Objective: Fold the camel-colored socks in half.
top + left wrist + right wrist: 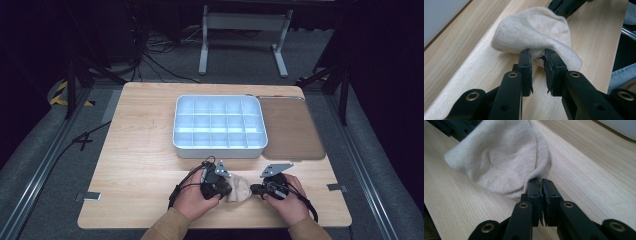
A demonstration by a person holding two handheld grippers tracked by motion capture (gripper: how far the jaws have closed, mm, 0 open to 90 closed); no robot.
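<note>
A beige sock (239,188) lies bunched on the wooden table (140,150) near its front edge, between the two hand-held grippers. My right gripper (541,180) is shut on the sock (501,157), its jaws pressed together on a fold at the near edge. On the other side, my left gripper (537,51) stands narrowly open; the sock's (534,30) edge reaches in between its tips, with a gap still showing between the jaws. In the high view the left gripper (227,189) and right gripper (252,189) face each other across the sock.
A white tray (219,146) with several empty compartments stands at the middle of the table, just beyond the hands. A brown mat (292,130) lies to its right. The table's front edge runs close under the forearms.
</note>
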